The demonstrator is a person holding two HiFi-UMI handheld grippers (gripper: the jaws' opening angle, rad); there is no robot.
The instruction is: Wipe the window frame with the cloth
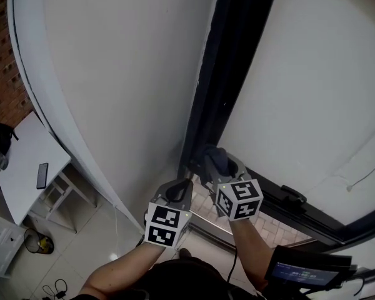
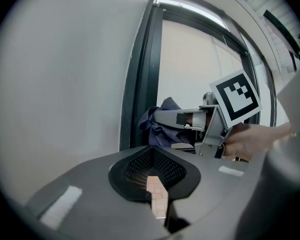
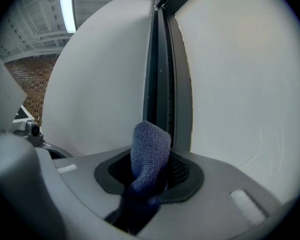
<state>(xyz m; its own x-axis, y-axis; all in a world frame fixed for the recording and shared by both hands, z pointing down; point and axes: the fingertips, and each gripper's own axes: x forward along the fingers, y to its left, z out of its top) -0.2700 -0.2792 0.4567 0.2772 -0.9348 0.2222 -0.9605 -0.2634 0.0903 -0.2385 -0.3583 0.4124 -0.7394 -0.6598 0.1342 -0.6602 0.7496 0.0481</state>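
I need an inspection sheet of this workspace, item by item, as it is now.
Surface: window frame dark, upright; dirt cannot be told.
Job's things: blue cloth at the frame's lower part.
Clutter: phone on white table, lower left.
Grippers: right hand-held gripper shut on cloth; left hand-held gripper jaws together, empty.
Cables: loose cable on floor tiles.
Surroundings: white wall, brick wall.
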